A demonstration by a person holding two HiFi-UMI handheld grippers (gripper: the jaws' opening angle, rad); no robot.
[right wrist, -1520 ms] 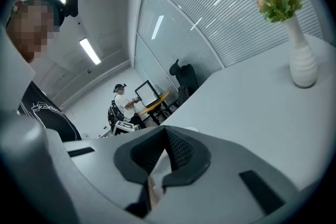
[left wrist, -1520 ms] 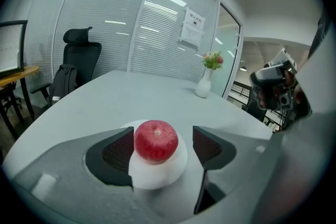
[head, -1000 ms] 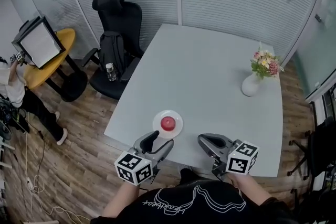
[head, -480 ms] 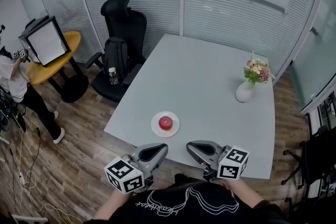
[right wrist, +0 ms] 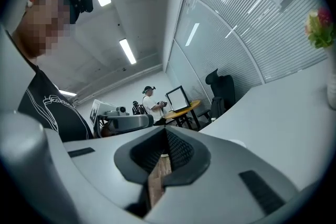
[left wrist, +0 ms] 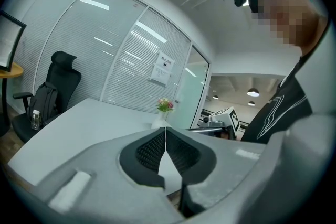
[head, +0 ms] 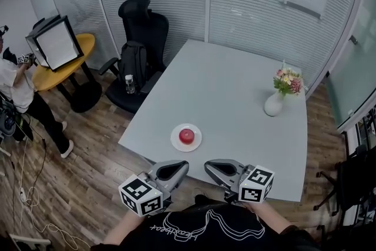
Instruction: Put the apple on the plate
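A red apple [head: 187, 136] sits in the middle of a small white plate [head: 175, 141] near the front left corner of the grey table [head: 235, 85]. Both grippers hang off the table's near edge, close to the person's chest and apart from the plate. My left gripper [head: 183, 165] [left wrist: 165, 131] is shut, its pads meeting with nothing between them. My right gripper [head: 208, 165] [right wrist: 166, 132] is also shut and holds nothing. Neither gripper view shows the apple.
A white vase of flowers [head: 275, 103] stands at the table's right side. Beyond the left edge are a black office chair [head: 143, 23] with a backpack [head: 134, 63], a yellow round table [head: 59, 67] and a person [head: 14, 94] on the wooden floor.
The left gripper's jaws, open a second ago beside the plate, are now shut. Both grippers have drawn back from the plate toward the person. The apple stays on the plate.
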